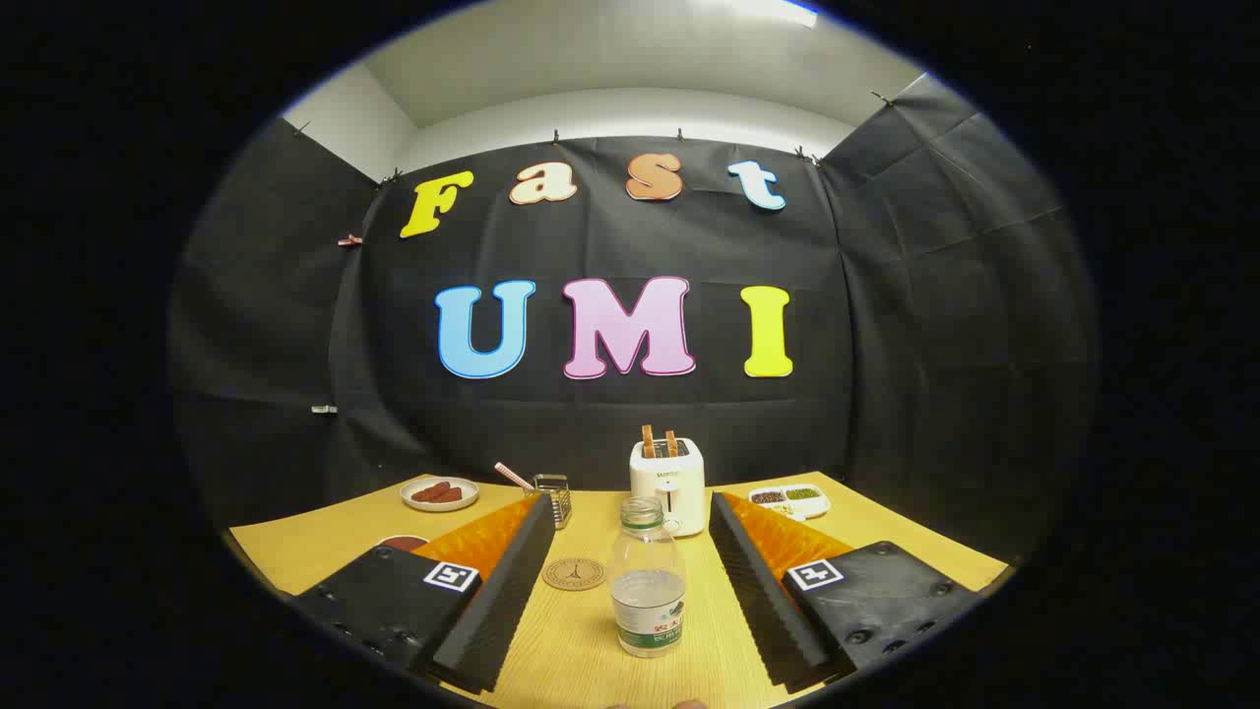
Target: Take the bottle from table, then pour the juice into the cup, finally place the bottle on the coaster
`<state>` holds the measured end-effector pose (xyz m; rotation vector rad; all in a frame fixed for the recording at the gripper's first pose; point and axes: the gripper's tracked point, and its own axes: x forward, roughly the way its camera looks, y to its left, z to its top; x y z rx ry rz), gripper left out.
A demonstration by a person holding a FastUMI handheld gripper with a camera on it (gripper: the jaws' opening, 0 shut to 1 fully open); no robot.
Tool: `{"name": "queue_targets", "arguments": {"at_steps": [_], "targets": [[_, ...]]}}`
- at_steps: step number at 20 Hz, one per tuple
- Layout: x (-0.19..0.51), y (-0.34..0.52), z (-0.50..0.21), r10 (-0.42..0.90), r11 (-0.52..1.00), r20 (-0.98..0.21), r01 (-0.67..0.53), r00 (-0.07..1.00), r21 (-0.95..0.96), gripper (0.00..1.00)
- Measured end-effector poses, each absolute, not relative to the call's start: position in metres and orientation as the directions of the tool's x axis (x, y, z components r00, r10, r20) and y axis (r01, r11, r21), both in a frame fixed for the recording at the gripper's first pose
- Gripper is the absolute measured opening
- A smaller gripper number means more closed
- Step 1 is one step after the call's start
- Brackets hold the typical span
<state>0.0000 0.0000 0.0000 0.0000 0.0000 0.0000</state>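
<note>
A clear plastic bottle (pixel 647 579) with no cap stands upright on the wooden table (pixel 295 551), about half full of clear liquid. It sits between my two fingers, nearer the right one, with a gap on each side. My gripper (pixel 630 512) is open and holds nothing. A round cork coaster (pixel 574 573) lies flat on the table just left of the bottle, close to the left finger. A dark red round object (pixel 402 542) peeks out behind the left finger; I cannot tell what it is.
A white toaster (pixel 668 484) with two slices in it stands right behind the bottle. A metal grater (pixel 555 495) and a plate of sausages (pixel 440 492) sit at the back left, and a divided white tray of seeds (pixel 788 500) at the back right.
</note>
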Motion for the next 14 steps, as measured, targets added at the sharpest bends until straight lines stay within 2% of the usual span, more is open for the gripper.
{"name": "queue_targets", "arguments": {"at_steps": [14], "targets": [[0.020,-0.026,-0.020,-0.032,0.999,-0.034,0.032,0.999,-0.006,0.99]]}}
